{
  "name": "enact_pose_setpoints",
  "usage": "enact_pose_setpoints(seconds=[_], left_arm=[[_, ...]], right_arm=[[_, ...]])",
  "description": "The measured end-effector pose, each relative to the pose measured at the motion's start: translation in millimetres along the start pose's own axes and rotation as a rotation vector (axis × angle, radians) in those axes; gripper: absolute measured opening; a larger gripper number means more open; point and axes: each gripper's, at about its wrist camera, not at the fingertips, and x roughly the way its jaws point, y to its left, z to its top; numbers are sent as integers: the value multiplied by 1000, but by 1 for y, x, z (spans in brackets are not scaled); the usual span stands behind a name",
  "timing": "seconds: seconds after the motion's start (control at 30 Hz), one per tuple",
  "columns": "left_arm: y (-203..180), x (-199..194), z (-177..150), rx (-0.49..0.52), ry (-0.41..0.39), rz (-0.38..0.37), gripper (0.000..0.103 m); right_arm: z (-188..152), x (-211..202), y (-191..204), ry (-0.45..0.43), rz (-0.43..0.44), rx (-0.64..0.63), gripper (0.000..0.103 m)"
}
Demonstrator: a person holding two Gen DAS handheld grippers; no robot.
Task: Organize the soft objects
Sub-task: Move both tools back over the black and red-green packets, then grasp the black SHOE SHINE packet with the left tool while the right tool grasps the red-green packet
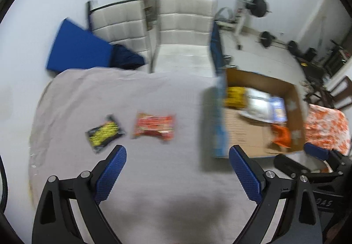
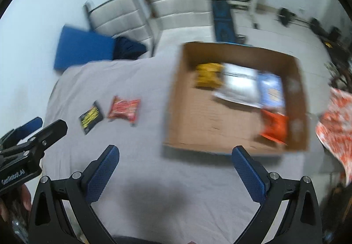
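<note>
On the grey cloth lie a black-and-yellow packet [image 1: 105, 133] [image 2: 90, 117] and a red packet [image 1: 154, 126] [image 2: 124, 109], side by side. To their right stands an open cardboard box [image 1: 293, 99] [image 2: 183, 99] holding a yellow packet [image 2: 208, 74], a silver pouch [image 2: 239, 85], a blue packet [image 2: 271, 90] and an orange packet [image 2: 275, 126]. My left gripper [image 1: 177, 152] hangs open and empty above the cloth, nearer than the two loose packets. My right gripper [image 2: 176, 152] is open and empty above the box's near edge.
The cloth-covered table [image 1: 154, 178] has two white padded chairs [image 1: 184, 24] behind it, with a blue mat [image 1: 77, 48] on the left. Barbells and a weight bench [image 1: 257, 6] stand at the back. An orange-and-white patterned cloth [image 2: 336, 125] lies right of the box.
</note>
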Motion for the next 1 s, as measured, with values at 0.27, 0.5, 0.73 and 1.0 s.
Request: enact_pose_setpoints(seconds=[0.27, 0.5, 0.73, 1.0], left_arm=[[122, 74, 22, -26, 106, 148, 96], [172, 168, 26, 52, 274, 151, 96], [170, 252, 18, 322, 458, 113, 96], [157, 307, -3, 508, 578, 53, 93]], right_arm=[[47, 108, 134, 143, 59, -238, 103], [75, 236, 202, 290, -48, -458, 103], [72, 318, 228, 406, -113, -644, 103], [61, 355, 242, 495, -110, -787, 103]])
